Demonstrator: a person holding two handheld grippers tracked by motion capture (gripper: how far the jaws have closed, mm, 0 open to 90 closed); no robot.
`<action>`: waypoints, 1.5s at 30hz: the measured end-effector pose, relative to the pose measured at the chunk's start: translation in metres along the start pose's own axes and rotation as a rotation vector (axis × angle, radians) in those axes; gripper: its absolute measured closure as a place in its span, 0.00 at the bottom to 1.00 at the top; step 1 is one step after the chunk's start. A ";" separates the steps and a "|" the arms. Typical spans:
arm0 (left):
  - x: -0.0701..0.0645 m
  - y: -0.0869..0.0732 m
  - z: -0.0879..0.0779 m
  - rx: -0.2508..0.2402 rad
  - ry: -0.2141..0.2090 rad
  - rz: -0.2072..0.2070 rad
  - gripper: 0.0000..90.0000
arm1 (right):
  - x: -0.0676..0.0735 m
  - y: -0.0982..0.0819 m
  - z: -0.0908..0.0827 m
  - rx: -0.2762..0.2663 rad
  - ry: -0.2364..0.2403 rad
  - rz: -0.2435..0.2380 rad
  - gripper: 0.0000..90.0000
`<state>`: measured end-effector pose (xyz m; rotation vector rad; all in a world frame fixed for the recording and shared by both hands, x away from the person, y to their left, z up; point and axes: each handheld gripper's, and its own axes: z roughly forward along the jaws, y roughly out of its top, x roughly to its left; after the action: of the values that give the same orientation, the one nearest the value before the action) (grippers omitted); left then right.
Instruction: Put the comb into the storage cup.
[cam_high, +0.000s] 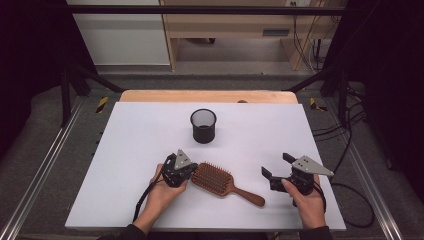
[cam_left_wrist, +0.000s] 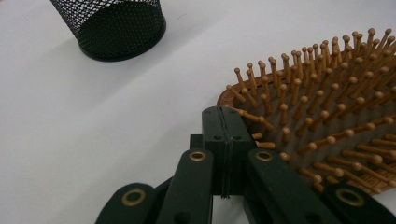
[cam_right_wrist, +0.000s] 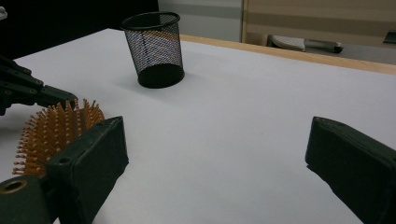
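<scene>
A wooden paddle hairbrush (cam_high: 215, 178) lies bristles up on the white table (cam_high: 135, 140), handle pointing toward the front right. My left gripper (cam_high: 192, 170) is shut, its tips against the left rim of the brush head. In the left gripper view the jaws (cam_left_wrist: 224, 116) press flat together with nothing between them, right at the brush (cam_left_wrist: 327, 107) edge. My right gripper (cam_high: 276, 165) stands open to the right of the handle, off the brush; in its own view the gap (cam_right_wrist: 215, 144) holds only bare table, with the brush (cam_right_wrist: 51, 130) at the left.
A black mesh cup (cam_high: 203, 126) stands upright behind the brush, mid-table; it also appears as the cup (cam_left_wrist: 112, 23) and the cup (cam_right_wrist: 154, 46). A wooden strip (cam_high: 207, 96) borders the table's far edge. Metal frame rails run along both sides.
</scene>
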<state>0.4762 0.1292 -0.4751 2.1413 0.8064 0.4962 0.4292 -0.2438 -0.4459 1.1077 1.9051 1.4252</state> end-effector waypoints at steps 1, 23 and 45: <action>0.000 0.000 0.000 -0.001 0.001 0.000 1.00 | 0.000 0.000 0.000 0.001 0.001 0.000 0.06; 0.035 -0.019 -0.058 -0.215 0.182 -0.107 1.00 | 0.013 0.012 0.003 0.051 0.028 -0.007 0.08; 0.059 -0.073 -0.139 -0.316 0.333 -0.244 0.10 | 0.050 0.029 0.013 0.261 0.084 -0.168 0.09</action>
<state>0.4106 0.2802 -0.4409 1.6664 1.0787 0.8047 0.4208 -0.1914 -0.4188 0.9867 2.2353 1.1726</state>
